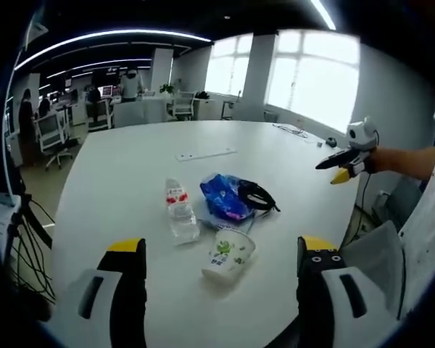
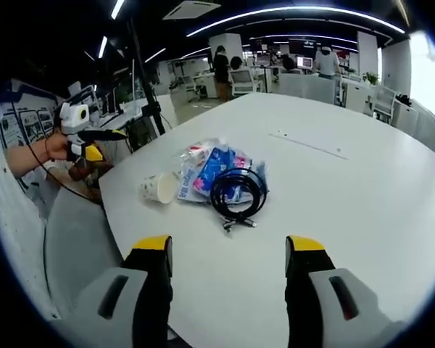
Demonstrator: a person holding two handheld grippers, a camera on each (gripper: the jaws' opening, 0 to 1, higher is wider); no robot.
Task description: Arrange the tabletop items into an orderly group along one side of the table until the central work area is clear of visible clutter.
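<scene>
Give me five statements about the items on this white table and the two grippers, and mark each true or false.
1. The paper cup lies on its side. True.
2. The water bottle stands upright. False: it lies flat on the table, beside the cup.
3. The black cable is coiled and rests partly on the blue bag. True.
4. The left gripper is shut on the cup. False: its jaws stand wide apart, holding nothing.
5. The right gripper holds the cable. False: its jaws are open and empty, with the cable lying on the table ahead of them.
</scene>
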